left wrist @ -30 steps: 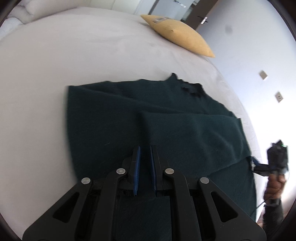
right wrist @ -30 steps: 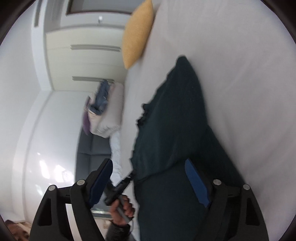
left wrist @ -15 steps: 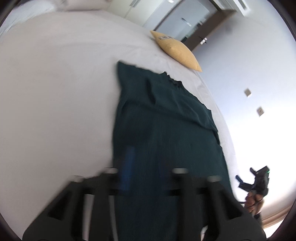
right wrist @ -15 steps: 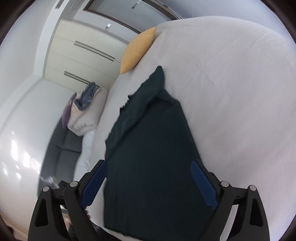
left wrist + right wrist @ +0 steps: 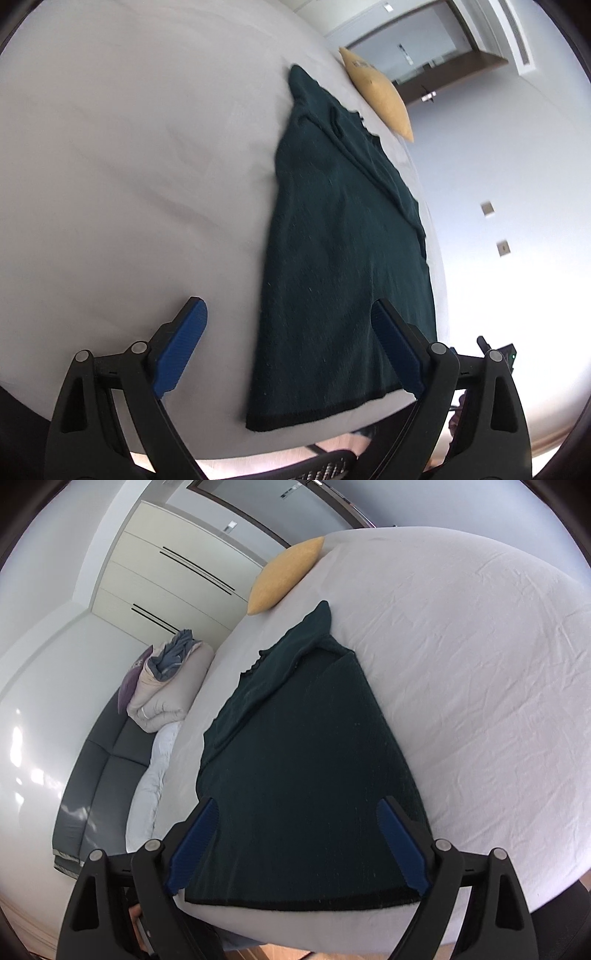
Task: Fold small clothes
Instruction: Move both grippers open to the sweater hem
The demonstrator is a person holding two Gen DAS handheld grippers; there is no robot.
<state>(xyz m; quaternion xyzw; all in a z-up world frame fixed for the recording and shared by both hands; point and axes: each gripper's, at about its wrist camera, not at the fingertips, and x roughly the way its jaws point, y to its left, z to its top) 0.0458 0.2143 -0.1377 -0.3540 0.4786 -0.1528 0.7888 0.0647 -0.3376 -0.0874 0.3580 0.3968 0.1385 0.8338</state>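
A dark green knitted top [image 5: 343,240] lies flat on the white bed [image 5: 129,166], folded into a long narrow strip with its hem nearest me and its frilled neck at the far end. My left gripper [image 5: 288,306] hovers over the hem end's left edge. Its jaws are opening, with no cloth pinched between the blue pads. From the right wrist, the same top [image 5: 306,757] fills the middle of the view. My right gripper [image 5: 297,805] straddles its hem end, jaws wide and easing inward slightly, and its pads are not pressing on the cloth.
A yellow pillow [image 5: 380,99] lies past the neck end, near the bed's far edge [image 5: 288,576]. Beside the bed stand a dark sofa [image 5: 103,775] with a pile of folded bedding [image 5: 166,686], and a wardrobe [image 5: 166,572]. A mesh chair [image 5: 325,465] is below the near edge.
My left gripper went from shut over the fold to wide open and pulled back to the hem end. The right gripper also drew back along the top, which now lies lengthwise before both.
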